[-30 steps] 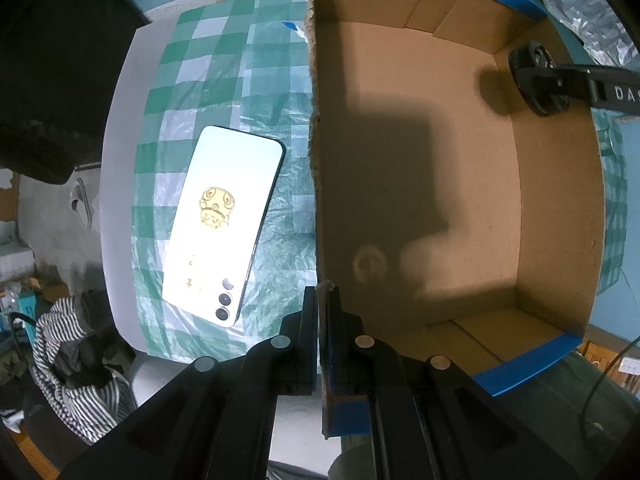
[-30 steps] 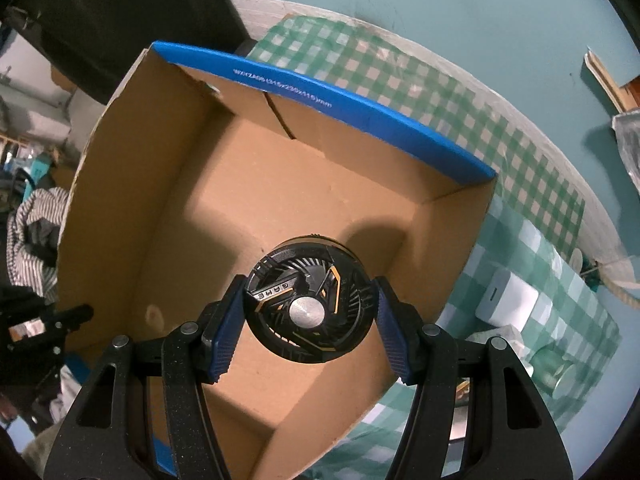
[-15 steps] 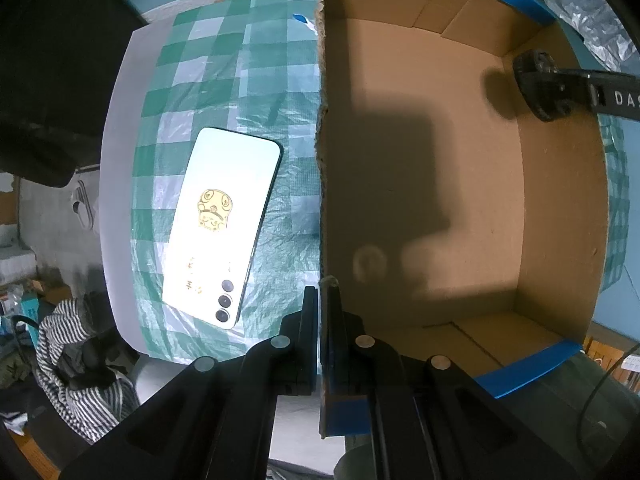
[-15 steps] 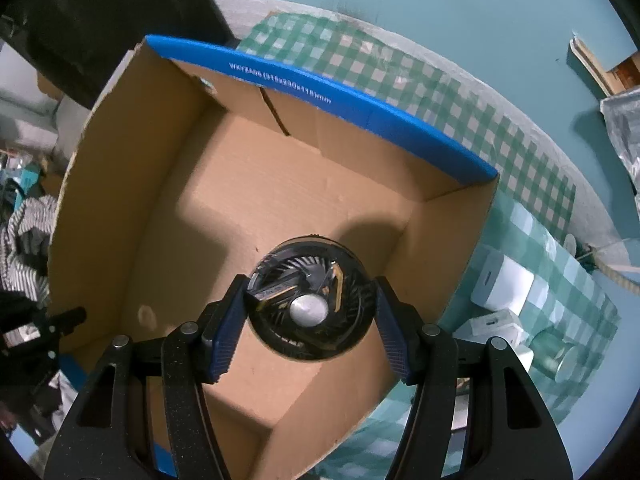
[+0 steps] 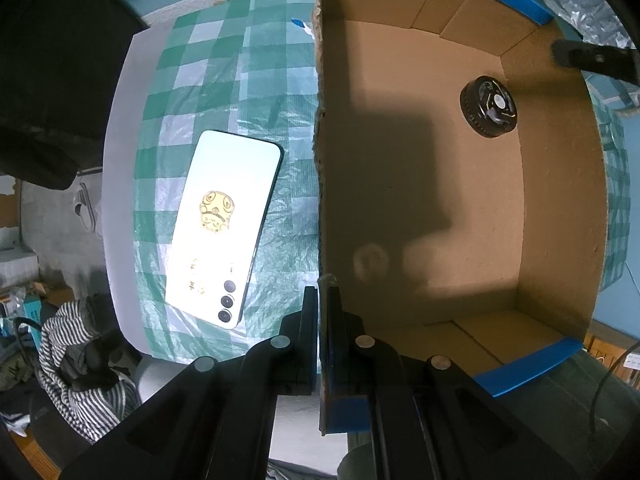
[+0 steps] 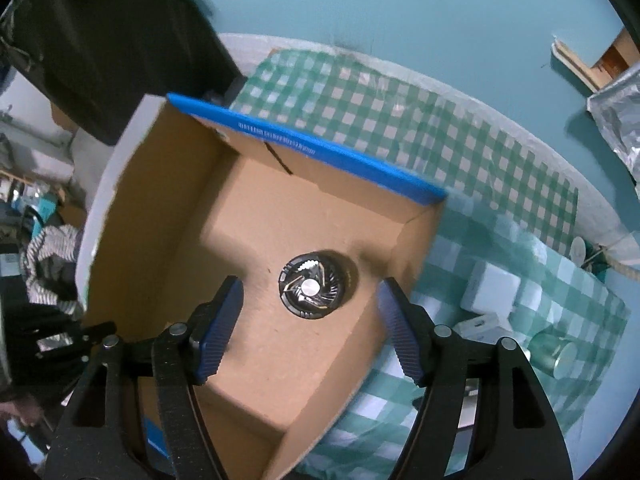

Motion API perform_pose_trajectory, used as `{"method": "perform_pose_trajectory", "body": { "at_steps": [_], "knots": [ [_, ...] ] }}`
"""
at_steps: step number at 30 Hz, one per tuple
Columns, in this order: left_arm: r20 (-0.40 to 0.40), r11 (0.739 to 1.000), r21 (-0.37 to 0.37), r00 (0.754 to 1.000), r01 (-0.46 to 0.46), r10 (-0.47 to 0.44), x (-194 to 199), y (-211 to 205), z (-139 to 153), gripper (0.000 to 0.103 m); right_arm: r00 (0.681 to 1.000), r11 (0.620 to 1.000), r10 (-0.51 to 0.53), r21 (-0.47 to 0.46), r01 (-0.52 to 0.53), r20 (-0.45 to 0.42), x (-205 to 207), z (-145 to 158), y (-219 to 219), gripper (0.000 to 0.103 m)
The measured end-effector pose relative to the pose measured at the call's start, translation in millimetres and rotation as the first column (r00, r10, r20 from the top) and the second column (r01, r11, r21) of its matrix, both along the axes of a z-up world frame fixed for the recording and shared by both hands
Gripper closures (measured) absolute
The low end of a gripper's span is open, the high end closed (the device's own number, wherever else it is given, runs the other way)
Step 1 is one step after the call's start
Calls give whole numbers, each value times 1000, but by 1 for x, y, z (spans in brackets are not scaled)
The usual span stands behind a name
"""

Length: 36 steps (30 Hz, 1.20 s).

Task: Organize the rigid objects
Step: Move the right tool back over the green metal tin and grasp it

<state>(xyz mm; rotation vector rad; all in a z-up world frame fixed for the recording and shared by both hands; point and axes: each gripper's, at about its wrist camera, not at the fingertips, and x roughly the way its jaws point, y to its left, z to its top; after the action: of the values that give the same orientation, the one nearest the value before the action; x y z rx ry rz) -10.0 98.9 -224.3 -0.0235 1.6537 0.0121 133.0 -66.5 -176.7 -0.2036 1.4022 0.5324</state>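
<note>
At the far left of the left wrist view, striped cloth lies bunched in the lower corner beside the table's pale edge, and a dark mass fills the upper left. Right of that, a white phone lies face down on the green checked tablecloth, its gold sticker near the middle and its camera lenses toward the bottom of the frame; it sits just beside the cardboard box but apart from it. At bottom centre the left gripper is clamped narrow on the box's left wall, with the cardboard edge pinched between its black fingers. Further right, inside the box, the round black fan lies flat on the box floor near the upper right corner, close to the right wall, and one finger of the other gripper shows at the upper right edge above it. In the right wrist view, going left to right, the striped cloth sits at the left edge, then the box with its blue-taped rim, then the fan resting on the box floor near the right wall. The right gripper has just been opening; its blue pads stand wide on either side above the fan without touching it, with nothing gripped between them. White blocks and a small metal can lie on the cloth at the right.
</note>
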Motion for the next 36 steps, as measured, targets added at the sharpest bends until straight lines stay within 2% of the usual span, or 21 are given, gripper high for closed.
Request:
{"method": "perform_pose_trajectory", "body": {
  "at_steps": [8,17,27,33,36],
  "knots": [
    [1,1000,2,1000,7,-7,-2,0,0,99,996,997,-73,17,72,56,4,32,-45,32],
    [2,1000,7,1000,13,-13,-2,-2,1,99,979,983,-184,-13,185,84,9,38,-109,32],
    [2,1000,8,1000,15,-15,-1,-3,3,99,949,944,-306,-107,313,79,16,18,-194,32],
    [-4,1000,9,1000,15,-15,-4,-3,4,99,920,905,-391,-169,391,33,31,-16,-244,32],
    [-3,1000,12,1000,16,-16,-5,-3,4,99,914,899,-405,-181,399,5,33,-30,-254,32]
  ]
}}
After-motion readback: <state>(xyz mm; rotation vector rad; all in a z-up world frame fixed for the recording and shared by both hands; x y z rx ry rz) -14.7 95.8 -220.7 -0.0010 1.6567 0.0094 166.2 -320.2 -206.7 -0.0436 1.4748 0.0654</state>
